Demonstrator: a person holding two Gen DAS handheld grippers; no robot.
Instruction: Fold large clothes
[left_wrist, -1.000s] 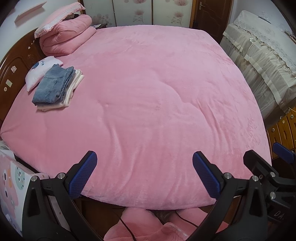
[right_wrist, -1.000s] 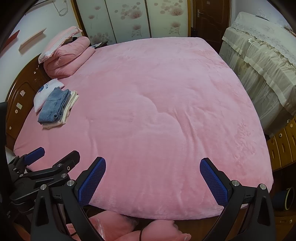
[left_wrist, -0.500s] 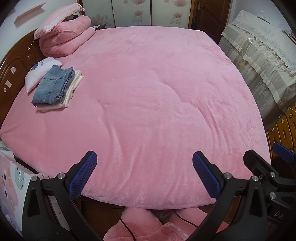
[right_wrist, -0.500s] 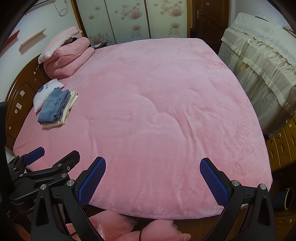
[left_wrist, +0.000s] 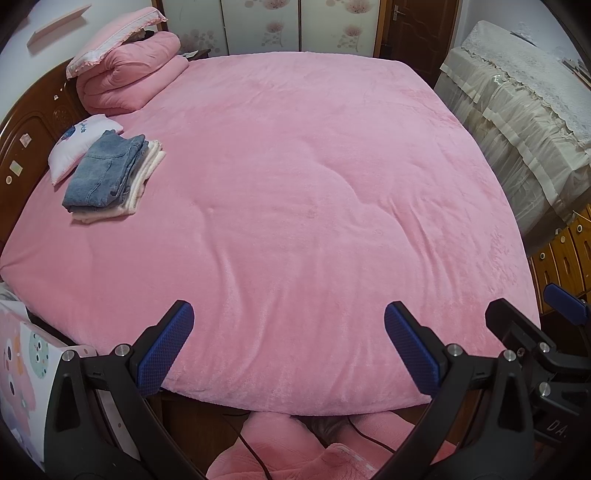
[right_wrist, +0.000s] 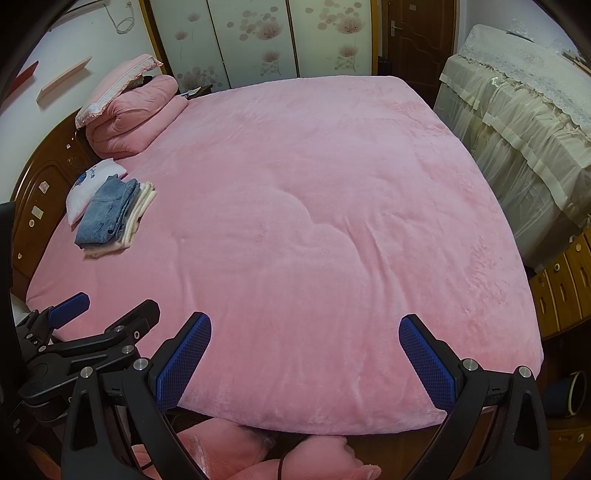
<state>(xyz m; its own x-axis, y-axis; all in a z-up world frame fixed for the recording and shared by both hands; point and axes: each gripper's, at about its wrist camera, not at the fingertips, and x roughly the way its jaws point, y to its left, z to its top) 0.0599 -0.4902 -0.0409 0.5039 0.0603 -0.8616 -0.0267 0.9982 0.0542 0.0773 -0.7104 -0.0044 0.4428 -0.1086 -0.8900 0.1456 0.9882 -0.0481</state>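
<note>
At about ten o'clock in the left wrist view, a folded stack (left_wrist: 110, 177) lies on the pink bedspread (left_wrist: 314, 192) — blue jeans on top of cream-coloured pieces, edges squared, beside a small white pillow (left_wrist: 79, 146). Parked near the headboard (left_wrist: 26, 136), it likely sits there to keep the middle of the bed free as a folding surface. Above it, at eleven o'clock, a rolled pink quilt (left_wrist: 129, 77) rests under a frilled pillow.

The left gripper (left_wrist: 288, 347) hovers over the near edge at six o'clock, its blue pads spread wide and holding nothing; the right gripper (right_wrist: 314, 354) hangs level beside it, likewise wide apart and empty. No unfolded garment lies on the bed, so the next piece probably must be fetched — perhaps the pink fabric (left_wrist: 295, 443) bunched below the bed edge, where a dark cable crosses it and could snag. At three o'clock a lace-draped cabinet (left_wrist: 517, 110) stands close, narrowing that side.
</note>
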